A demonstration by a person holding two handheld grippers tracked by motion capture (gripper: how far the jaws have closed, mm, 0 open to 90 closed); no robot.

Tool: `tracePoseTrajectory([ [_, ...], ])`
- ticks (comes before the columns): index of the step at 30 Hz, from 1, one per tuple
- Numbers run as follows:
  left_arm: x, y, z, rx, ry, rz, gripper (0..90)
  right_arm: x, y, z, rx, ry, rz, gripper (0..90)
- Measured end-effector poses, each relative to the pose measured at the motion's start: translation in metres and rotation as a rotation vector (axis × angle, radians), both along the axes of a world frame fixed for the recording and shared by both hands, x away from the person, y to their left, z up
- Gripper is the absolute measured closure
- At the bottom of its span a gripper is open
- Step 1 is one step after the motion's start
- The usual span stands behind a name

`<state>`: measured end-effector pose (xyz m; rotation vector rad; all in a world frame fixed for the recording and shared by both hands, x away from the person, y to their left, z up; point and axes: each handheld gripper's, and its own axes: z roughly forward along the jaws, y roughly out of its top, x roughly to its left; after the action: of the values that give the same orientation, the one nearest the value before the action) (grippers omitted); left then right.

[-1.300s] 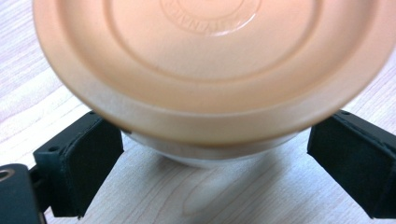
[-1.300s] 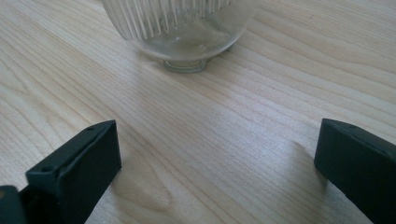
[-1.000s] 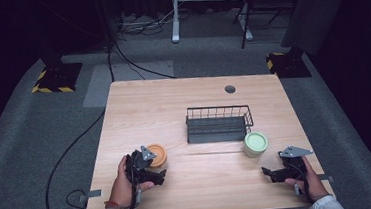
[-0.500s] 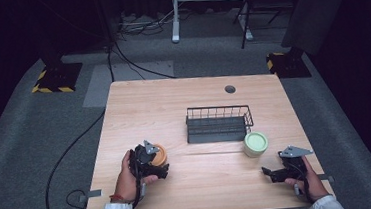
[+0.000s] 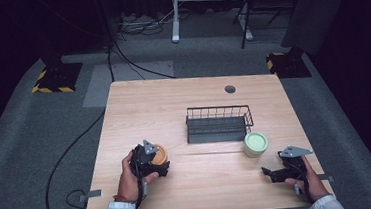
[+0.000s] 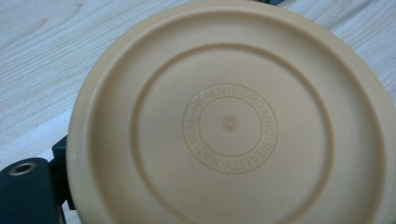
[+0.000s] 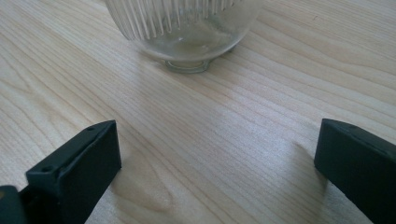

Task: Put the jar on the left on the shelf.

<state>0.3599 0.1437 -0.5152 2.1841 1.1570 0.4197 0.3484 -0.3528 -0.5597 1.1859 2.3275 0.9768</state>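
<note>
the wooden desk [image 5: 194, 109] carries everything, with a small round hole [image 5: 230, 89] toward its 12 o'clock edge. the black wire basket [image 5: 218, 123] stands a little past the centre toward 1 o'clock. at about 4 o'clock from the basket, just beside its corner, sits a ribbed glass jar with a pale green lid [image 5: 255, 143]; in the right gripper view its clear ribbed bottom [image 7: 187, 28] rests on the wood ahead of the fingers. the right gripper [image 5: 270, 173] lies low near the desk's 4 o'clock edge, its fingers [image 7: 79, 163] spread wide with bare wood between them, holding nothing and well apart from the jar. the left gripper [image 5: 150, 160] is toward 8 o'clock on the desk, right at the jar with the tan lid [image 5: 159, 154], which stands on the desk well apart from the basket. in the left gripper view that tan lid [image 6: 229, 121] sits very close, embossed with words in a ring; whether the fingers are clamped on the jar i cannot tell.
</note>
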Motion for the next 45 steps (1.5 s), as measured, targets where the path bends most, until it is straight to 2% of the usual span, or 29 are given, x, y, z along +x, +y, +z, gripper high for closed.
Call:
tracePoseTrajectory([
  [11,-0.003,-0.004,0.006,-0.012,-0.011,-0.004,9.0,0.000,0.000,0.000,-0.001,0.000,0.005,0.4],
  [22,-0.006,-0.010,0.013,-0.017,-0.017,-0.038,9.0,0.000,0.000,0.000,0.000,0.000,0.007,0.4],
  [39,-0.011,-0.030,0.020,-0.015,-0.019,-0.098,9.0,0.000,0.000,0.000,0.000,0.000,0.008,0.4],
  [45,-0.010,-0.036,0.025,-0.033,-0.020,-0.109,9.1,0.000,0.000,0.000,0.000,0.000,0.008,0.4],
])
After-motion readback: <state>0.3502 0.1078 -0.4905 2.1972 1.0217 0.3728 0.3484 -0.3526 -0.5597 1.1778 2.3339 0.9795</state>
